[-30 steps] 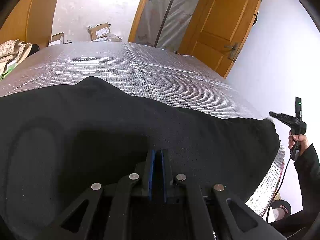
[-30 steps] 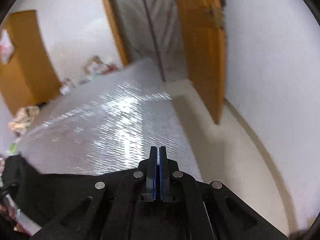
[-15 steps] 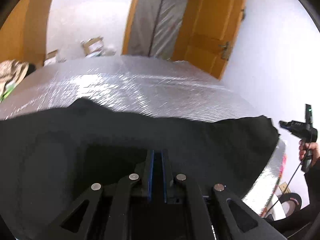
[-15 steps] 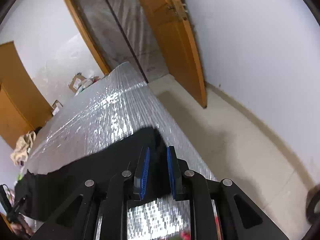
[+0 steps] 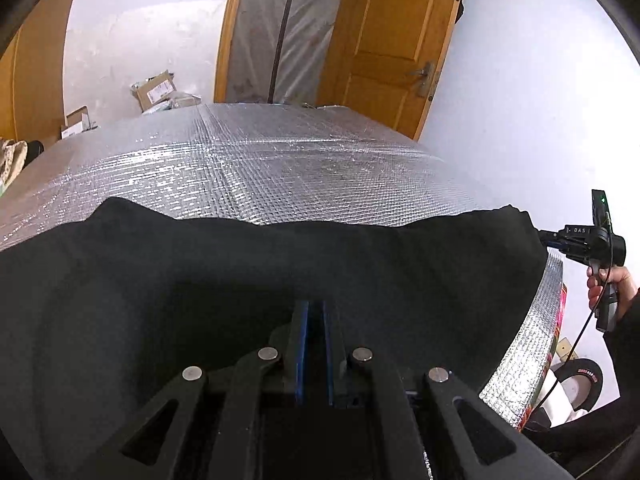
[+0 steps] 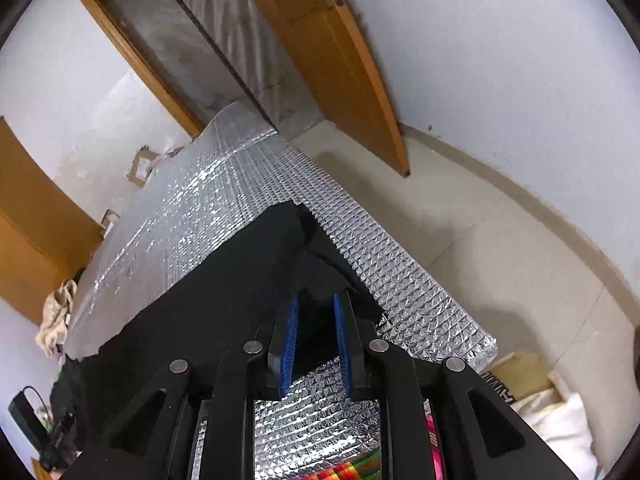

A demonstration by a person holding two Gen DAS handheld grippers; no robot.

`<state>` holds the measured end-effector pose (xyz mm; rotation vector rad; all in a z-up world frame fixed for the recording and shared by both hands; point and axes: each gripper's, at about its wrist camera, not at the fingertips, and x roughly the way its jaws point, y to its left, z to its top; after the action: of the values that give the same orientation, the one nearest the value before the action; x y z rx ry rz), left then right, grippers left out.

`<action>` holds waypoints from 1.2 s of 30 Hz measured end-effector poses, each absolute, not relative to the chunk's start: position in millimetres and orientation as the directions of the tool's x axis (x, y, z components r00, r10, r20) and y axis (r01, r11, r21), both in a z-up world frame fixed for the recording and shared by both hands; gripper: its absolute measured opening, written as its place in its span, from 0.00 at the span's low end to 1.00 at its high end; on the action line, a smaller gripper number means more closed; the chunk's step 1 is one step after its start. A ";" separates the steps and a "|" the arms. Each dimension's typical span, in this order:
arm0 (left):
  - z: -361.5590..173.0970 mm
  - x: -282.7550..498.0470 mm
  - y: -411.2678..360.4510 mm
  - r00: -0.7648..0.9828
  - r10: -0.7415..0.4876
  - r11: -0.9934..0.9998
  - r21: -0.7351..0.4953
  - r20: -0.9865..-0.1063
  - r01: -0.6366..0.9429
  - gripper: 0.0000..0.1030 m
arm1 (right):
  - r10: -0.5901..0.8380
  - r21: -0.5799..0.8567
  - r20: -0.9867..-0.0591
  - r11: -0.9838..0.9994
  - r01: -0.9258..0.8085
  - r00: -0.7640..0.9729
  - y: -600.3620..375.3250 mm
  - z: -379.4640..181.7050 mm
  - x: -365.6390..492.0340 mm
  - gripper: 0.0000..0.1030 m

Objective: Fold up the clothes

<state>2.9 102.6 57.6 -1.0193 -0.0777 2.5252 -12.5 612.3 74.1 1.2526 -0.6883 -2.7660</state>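
A black garment [image 5: 200,280] lies spread across the near half of the foil-covered table [image 5: 260,168]. My left gripper [image 5: 316,312] is shut on the garment's near edge, with black cloth filling the narrow slit between its blue pads. In the right wrist view the garment's right corner [image 6: 304,240] reaches the table's side edge. My right gripper [image 6: 315,308] straddles that corner. Its jaws stand apart and are closing, with cloth between them but not pressed. The left wrist view also shows the right gripper [image 5: 544,235], held by a hand [image 5: 612,280], at that corner.
The far half of the foil table [image 6: 192,208] is bare. A wooden door [image 5: 392,48] stands beyond it, with cardboard boxes [image 5: 154,88] at the back left. A beige cloth pile [image 6: 56,316] lies at the left edge. Tape rolls [image 5: 576,384] and a box [image 6: 516,372] sit on the floor at the right.
The right gripper was shut over the foil, then opened and came down around the garment's right corner. The left gripper stayed shut on the cloth and rolled a little.
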 end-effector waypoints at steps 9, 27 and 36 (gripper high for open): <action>54.3 0.3 97.6 -0.635 0.410 -0.908 -0.231 -0.655 -0.349 0.06 | -0.095 0.383 -0.684 -0.891 -0.246 -0.723 617.4 91.3 13.4 0.02; 53.6 2.0 99.7 -0.633 0.405 -0.910 -0.229 -0.660 -0.345 0.06 | -0.347 0.210 -0.705 -0.935 0.285 -0.619 464.8 96.4 -32.2 0.11; 52.3 -1.1 94.7 -0.623 0.423 -0.904 -0.256 -0.658 -0.342 0.06 | -0.336 0.085 -0.773 -0.895 0.437 -0.537 428.9 85.6 -74.0 0.23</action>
<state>-1.1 94.7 52.3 -1.0503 -0.1473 2.4971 -74.0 428.9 85.6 1.1804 0.1635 -2.4180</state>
